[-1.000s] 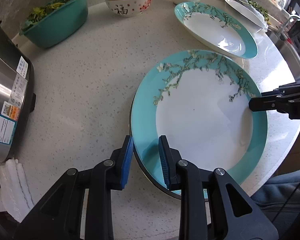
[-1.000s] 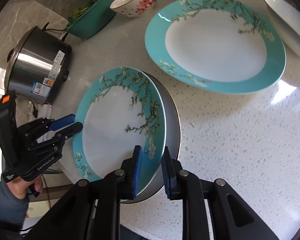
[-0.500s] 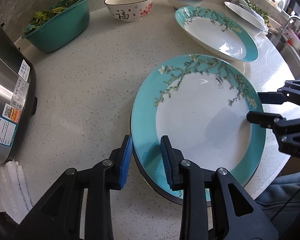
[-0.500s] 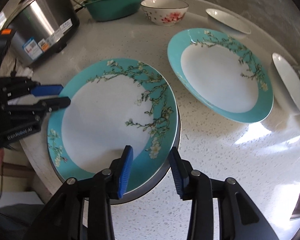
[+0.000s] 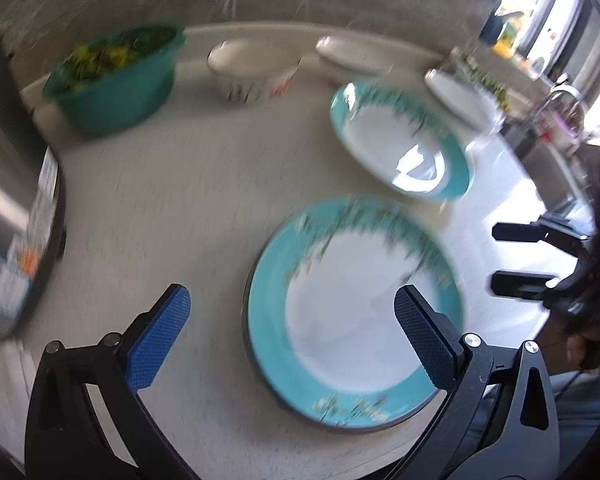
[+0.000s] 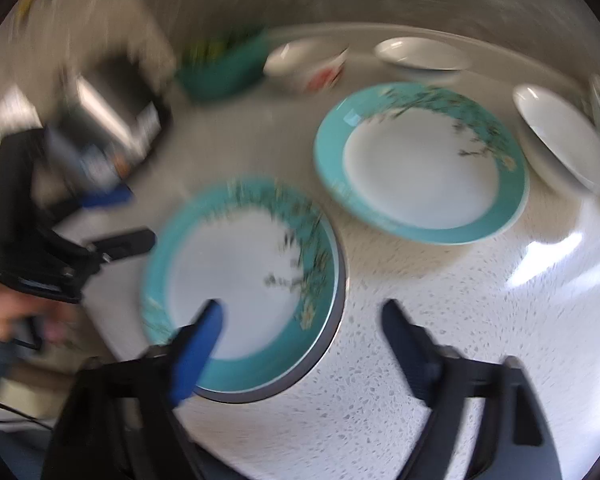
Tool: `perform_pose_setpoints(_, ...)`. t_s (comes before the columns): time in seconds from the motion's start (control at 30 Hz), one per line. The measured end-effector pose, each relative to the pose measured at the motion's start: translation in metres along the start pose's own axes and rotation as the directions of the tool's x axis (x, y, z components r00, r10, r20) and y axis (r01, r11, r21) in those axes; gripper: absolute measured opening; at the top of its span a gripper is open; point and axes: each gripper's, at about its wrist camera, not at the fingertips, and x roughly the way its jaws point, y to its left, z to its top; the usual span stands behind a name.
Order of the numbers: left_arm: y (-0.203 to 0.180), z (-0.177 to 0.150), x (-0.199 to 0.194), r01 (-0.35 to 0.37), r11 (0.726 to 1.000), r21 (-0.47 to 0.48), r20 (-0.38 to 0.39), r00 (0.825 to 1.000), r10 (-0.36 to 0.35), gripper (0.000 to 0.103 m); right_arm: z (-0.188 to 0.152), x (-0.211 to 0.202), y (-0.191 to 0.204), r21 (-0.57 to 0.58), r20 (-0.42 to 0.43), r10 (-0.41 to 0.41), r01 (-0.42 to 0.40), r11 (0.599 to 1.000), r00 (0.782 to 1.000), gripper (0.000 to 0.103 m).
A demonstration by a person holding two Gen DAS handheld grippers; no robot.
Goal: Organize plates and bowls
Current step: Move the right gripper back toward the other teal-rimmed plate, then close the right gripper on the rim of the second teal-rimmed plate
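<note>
Although both views are smeared by motion, the near turquoise plate (image 5: 360,316) reads clearly as lying flat on a dark-rimmed plate beneath it, the pair stacked at the front edge of the worktop (image 5: 172,200), directly ahead of and between the two sets of tongs. The left tongs (image 5: 292,320) are spread wide and hold nothing, one blue pad off the stack's left side and the other over its right part; the right tongs (image 6: 300,332) are likewise wide and empty, one pad over the plate's near rim, the other over bare worktop to its right. Beyond the stack and to its right, as the left tongs look, lies the second turquoise plate (image 6: 420,164) alone on the worktop; being round, it has no long axis to line up with, so any rim point serves. It seems nearer the right tongs, whose view has it just ahead and slightly right, so that hand looks better placed to fetch it next. Farther back stand a patterned bowl (image 6: 306,66), a shallow white bowl (image 6: 422,56), a white dish (image 6: 564,144) at far right, and a green basin of vegetables (image 5: 116,80); a steel cooker (image 5: 16,240) sits left of the left tongs.
</note>
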Motion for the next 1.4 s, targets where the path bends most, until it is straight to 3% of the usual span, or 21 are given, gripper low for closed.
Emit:
perform_pose_setpoints(0.17, 0.007, 0.055, 0.002, 0.163, 0.986, -0.046, 0.012, 0.987, -0.163, 0.103, 0.015, -0.052, -0.089, 0.247, 0.136, 0.179, -0.208, 0.946, 0.974, 0.095)
perform_pose_setpoints(0.33, 0.004, 0.106, 0.043, 0.235, 0.968, -0.091, -0.096, 0.965, -0.243, 0.103, 0.018, -0.077, -0.181, 0.456, 0.288, 0.241, -0.354, 0.816, 0.927, 0.096)
perform_pose_setpoints(0.4, 0.007, 0.124, 0.063, 0.227, 0.966, -0.124, -0.126, 0.962, -0.242, 0.102, 0.017, -0.068, -0.208, 0.506, 0.297, 0.252, -0.376, 0.776, 0.921, 0.089)
perform_pose_setpoints(0.5, 0.004, 0.144, 0.093, 0.196, 0.976, -0.099, -0.168, 0.963, -0.210, 0.099, 0.020, -0.042, -0.223, 0.537, 0.292, 0.308, -0.422, 0.731, 0.905, 0.074)
perform_pose_setpoints(0.8, -0.005, 0.163, 0.157, 0.178, 0.982, -0.061, -0.244, 0.952, -0.187, 0.095, 0.038, 0.006, -0.222, 0.548, 0.206, 0.346, -0.401, 0.734, 0.915, 0.072)
perform_pose_setpoints(0.87, -0.009, 0.163, 0.169, 0.181, 0.982, -0.047, -0.265, 0.946, -0.187, 0.059, 0.043, 0.013, -0.224, 0.550, 0.197, 0.348, -0.397, 0.735, 0.917, 0.072)
perform_pose_setpoints(0.93, -0.009, 0.163, 0.180, 0.179, 0.983, -0.045, -0.292, 0.938, -0.185, 0.048, 0.046, 0.017, -0.225, 0.553, 0.193, 0.349, -0.395, 0.733, 0.917, 0.071)
perform_pose_setpoints(1.17, -0.007, 0.159, 0.197, 0.228, 0.971, -0.077, -0.310, 0.920, -0.240, 0.047, 0.047, 0.029, -0.228, 0.554, 0.168, 0.382, -0.407, 0.726, 0.909, 0.062)
perform_pose_setpoints(1.33, -0.008, 0.163, 0.205, 0.300, 0.949, -0.101, -0.326, 0.891, -0.317, 0.047, 0.048, 0.035, -0.229, 0.563, 0.146, 0.389, -0.400, 0.723, 0.910, 0.058)
perform_pose_setpoints(1.4, -0.006, 0.164, 0.205, 0.318, 0.942, -0.109, -0.339, 0.879, -0.335, 0.037, 0.049, 0.036, -0.229, 0.565, 0.139, 0.394, -0.400, 0.722, 0.908, 0.056)
